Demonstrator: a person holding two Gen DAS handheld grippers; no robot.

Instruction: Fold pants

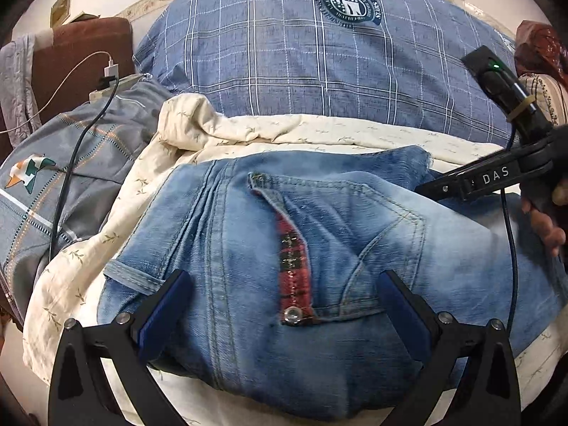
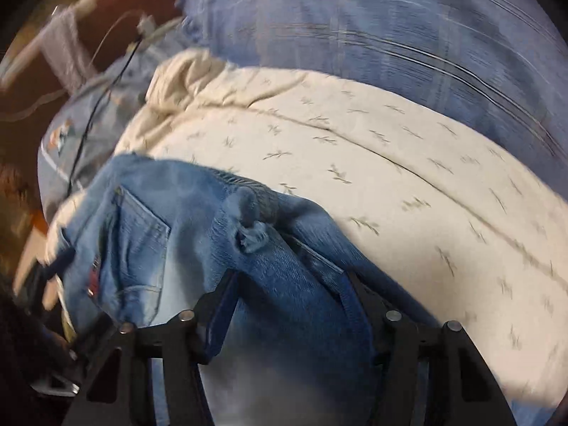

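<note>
Cream bed sheet [image 1: 319,131] is carrying the jeans [image 1: 319,248], folded into a bundle so they are lying compact, while left tool [image 1: 284,305] and right tool [image 2: 287,305] are hovering open, gripping nothing.

Count: one pair of jeans [image 1: 319,284], two grippers [image 1: 284,305] [image 2: 287,305], one cream sheet [image 1: 248,135], two pillows [image 1: 301,53] [image 1: 71,163], two cables [image 1: 71,177] [image 1: 46,106].

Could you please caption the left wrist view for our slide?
Open left gripper over folded light-blue denim jeans on a cream leaf-print sheet.
</note>
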